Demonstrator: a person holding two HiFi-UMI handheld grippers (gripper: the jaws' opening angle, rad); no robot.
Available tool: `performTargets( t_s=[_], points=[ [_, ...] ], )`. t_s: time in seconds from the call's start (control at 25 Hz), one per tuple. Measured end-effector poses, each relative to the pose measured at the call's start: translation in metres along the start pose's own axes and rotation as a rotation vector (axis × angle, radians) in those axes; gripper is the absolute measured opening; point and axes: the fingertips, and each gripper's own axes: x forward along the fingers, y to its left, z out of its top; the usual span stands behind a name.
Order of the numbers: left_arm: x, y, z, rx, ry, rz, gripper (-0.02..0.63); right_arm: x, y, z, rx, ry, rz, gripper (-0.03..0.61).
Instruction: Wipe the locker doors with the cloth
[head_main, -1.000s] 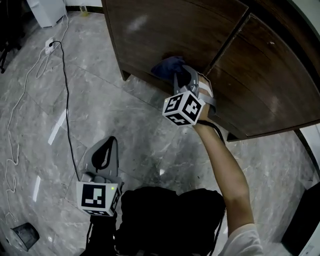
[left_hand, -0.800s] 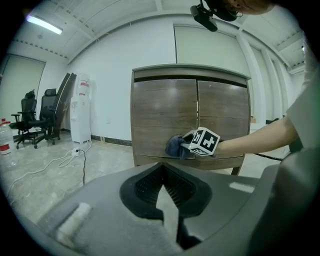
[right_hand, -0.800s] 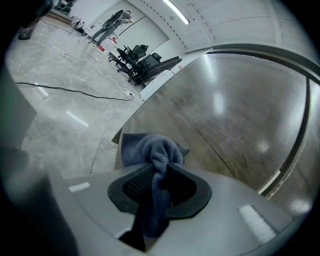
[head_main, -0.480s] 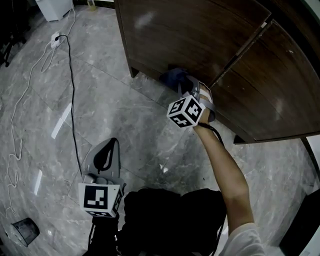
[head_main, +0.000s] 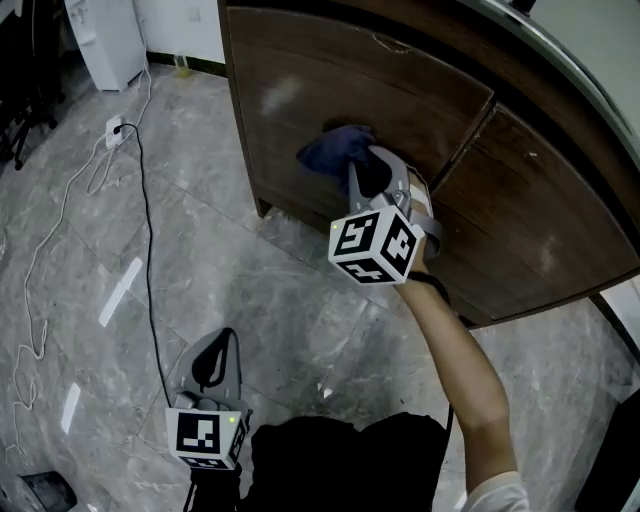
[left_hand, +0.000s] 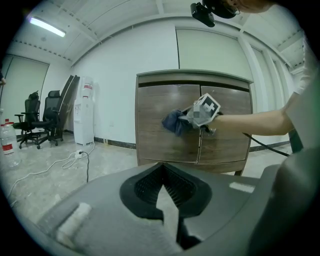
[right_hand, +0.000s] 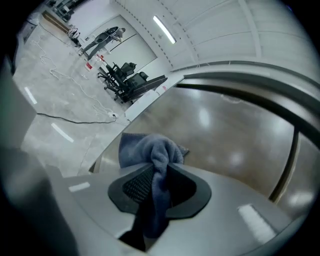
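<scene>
The locker is a low brown wooden cabinet with a left door (head_main: 300, 70) and a right door (head_main: 540, 210). A dark blue cloth (head_main: 335, 148) is bunched against the left door, about halfway up and near the seam between the doors. My right gripper (head_main: 365, 168) is shut on the cloth, which hangs down between the pads (right_hand: 135, 185) in the right gripper view, where the cloth (right_hand: 150, 150) covers part of the door. The left gripper view shows the cloth (left_hand: 172, 121) and my right gripper (left_hand: 187, 119) from afar. My left gripper (head_main: 213, 365) stays low over the floor, shut and empty.
A black cable (head_main: 150, 230) runs over the grey marble floor to a white power strip (head_main: 115, 128), with a white cable beside it. A white water dispenser (left_hand: 85, 112) and office chairs (left_hand: 47, 120) stand left of the locker. A dark bin (head_main: 40, 490) sits at the bottom left.
My right gripper has carried the cloth up from the lower edge of the left door to about mid-height. The left gripper has stayed in place.
</scene>
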Motion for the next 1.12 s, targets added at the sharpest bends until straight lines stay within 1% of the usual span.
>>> performTargets(
  t_s=[0.16,0.28,0.4,0.6,0.72,0.84,1.0,1.12],
  points=[
    [-0.005,0.004,0.010,0.012,-0.022,0.011,0.003,-0.015,-0.057,0.050,-0.014,-0.068,-0.083,0.081],
    [-0.008,0.004,0.019,0.016,-0.038,0.013,0.003,-0.021,-0.086,0.077,-0.040,-0.106,-0.132,0.081],
    [-0.012,0.005,0.021,0.023,-0.045,0.016,0.003,-0.025,-0.103,0.092,-0.051,-0.124,-0.153,0.081],
    [-0.017,0.008,0.021,0.029,-0.053,0.021,0.003,-0.026,-0.117,0.108,-0.063,-0.139,-0.171,0.081],
    [-0.018,0.011,0.021,0.017,-0.048,0.028,0.003,-0.023,-0.118,0.115,-0.082,-0.146,-0.189,0.081],
    [-0.017,0.015,0.013,0.023,-0.044,0.034,0.003,-0.016,-0.107,0.116,-0.082,-0.147,-0.185,0.081],
    [-0.015,0.016,0.010,0.014,-0.036,0.035,0.003,-0.002,-0.075,0.099,-0.129,-0.124,-0.161,0.081],
    [-0.015,0.022,0.008,0.012,-0.035,0.045,0.003,0.012,-0.039,0.077,-0.155,-0.088,-0.123,0.081]
  ],
)
